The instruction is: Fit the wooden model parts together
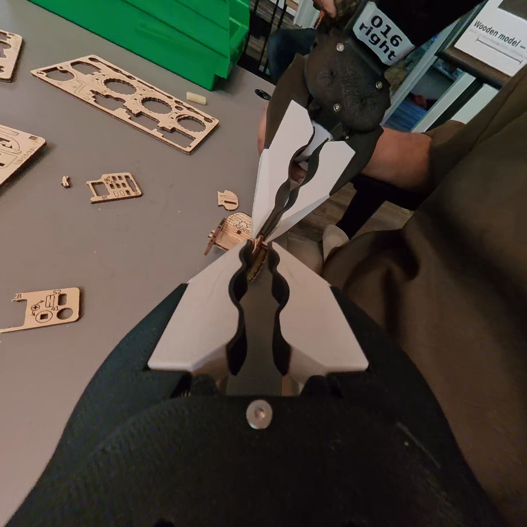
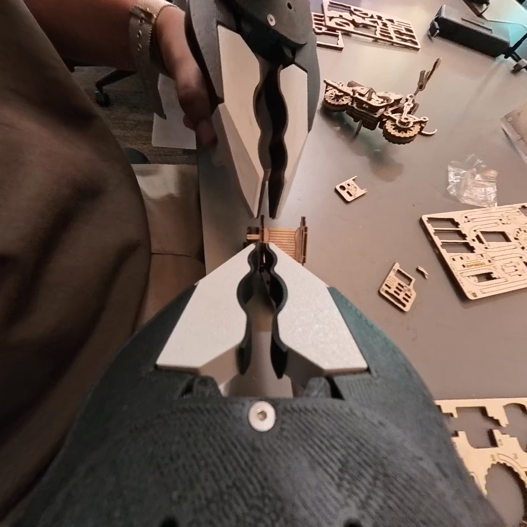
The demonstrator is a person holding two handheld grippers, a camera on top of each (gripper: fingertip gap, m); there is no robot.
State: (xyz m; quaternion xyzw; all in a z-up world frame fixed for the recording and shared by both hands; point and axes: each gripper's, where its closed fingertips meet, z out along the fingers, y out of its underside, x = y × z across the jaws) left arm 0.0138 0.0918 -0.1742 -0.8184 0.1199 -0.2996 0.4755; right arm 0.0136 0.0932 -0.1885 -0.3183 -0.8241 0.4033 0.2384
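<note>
My left gripper point(image 1: 258, 246) is shut on a small round wooden part point(image 1: 257, 263), held edge-on above the table's edge. My right gripper point(image 1: 261, 236) comes down from above, shut, and its tips touch that part. In the right wrist view my right gripper point(image 2: 261, 251) is shut on a thin dark wooden piece point(image 2: 266, 273), tip to tip with the left gripper point(image 2: 265, 217). Whether the two held pieces are joined is hidden by the fingers. A small wooden sub-assembly with a slatted curved roof point(image 1: 232, 231) point(image 2: 285, 238) lies on the grey table just beyond the tips.
Punched wooden sheets point(image 1: 125, 102) point(image 2: 479, 251), small offcuts point(image 1: 114, 188) point(image 1: 45, 309) point(image 2: 397, 286) and a green bin point(image 1: 171, 37) are on the table. A built wooden motorcycle point(image 2: 379, 108) and a clear plastic bag point(image 2: 470, 182) lie farther off. A person's brown clothing point(image 1: 427, 285) is close beside the grippers. The tips of both grippers are at nearly the same place. The built wooden motorcycle point(image 2: 379, 108) is about 20 cm from both grippers' fingertips.
</note>
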